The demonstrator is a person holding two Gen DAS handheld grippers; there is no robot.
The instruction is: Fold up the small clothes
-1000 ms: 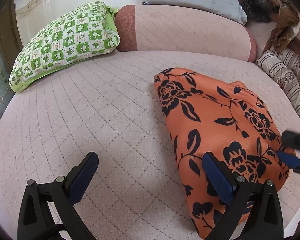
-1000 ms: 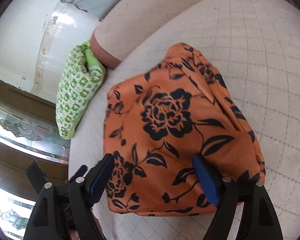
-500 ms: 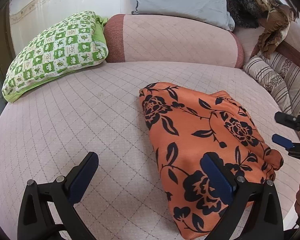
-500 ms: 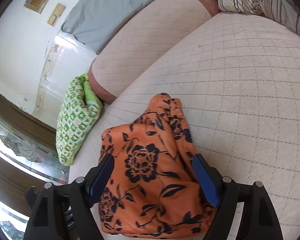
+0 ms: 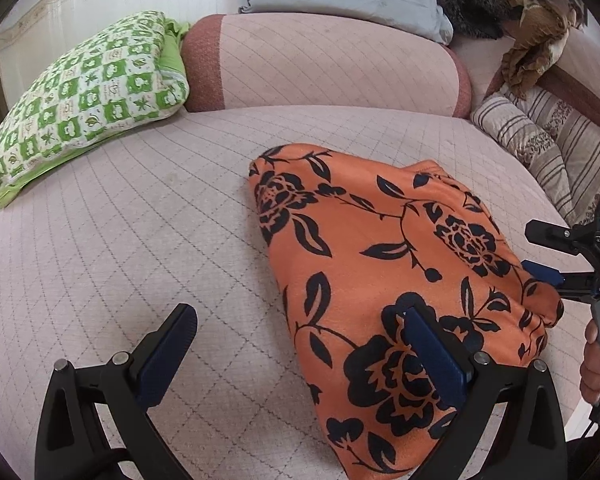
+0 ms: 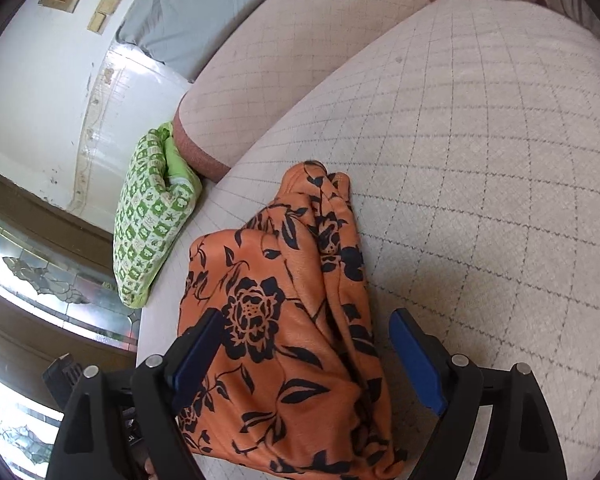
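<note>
Big round bed with a pale pink quilted diamond-stitch cover (image 5: 148,216) fills both views. On it lies the folded orange fleece garment with black flowers (image 5: 380,280), soft, lumpy, bunched along one edge in the right wrist view. A green-and-white checked pillow (image 5: 84,92) sits at the bed's far edge. Only the left view shows the striped cushions (image 5: 540,140). Left gripper (image 5: 300,360) gapes wide, one pad over the garment. Right gripper (image 6: 304,360) has just been opening and straddles the garment, pads clear.
</note>
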